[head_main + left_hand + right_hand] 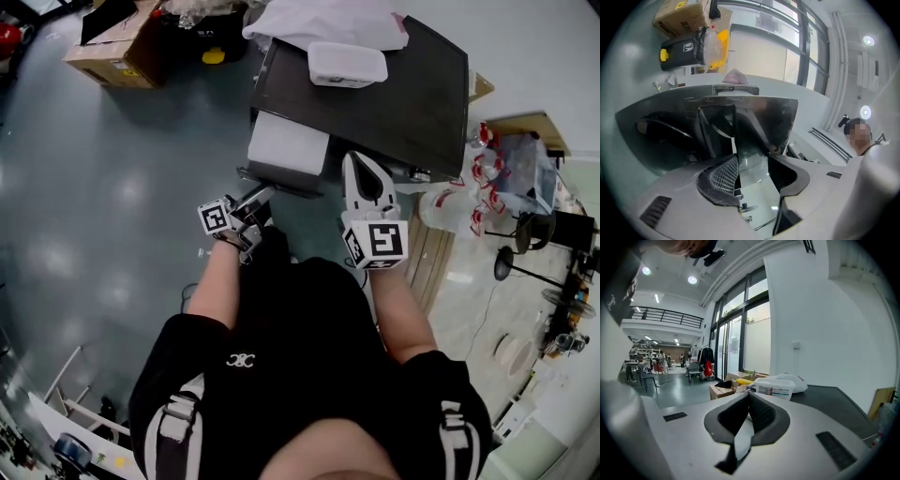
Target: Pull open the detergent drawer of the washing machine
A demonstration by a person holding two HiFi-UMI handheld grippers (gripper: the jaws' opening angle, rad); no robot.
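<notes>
Though its jaws stand only part-way apart, the left gripper [751,165] clamps them across the dark glossy front panel [757,119] of the detergent drawer [289,143], which juts out, white on top, from the front left corner of the washing machine [394,94]. By my judgement the drawer is light, stiff plastic sliding on runners, with a slick face, so the hold belongs on the panel's lip and the pull should go straight out from the washing machine, never skewed. Right of the drawer, before the washing machine's front, the right gripper [748,397] hangs empty, its pads pressed together.
</notes>
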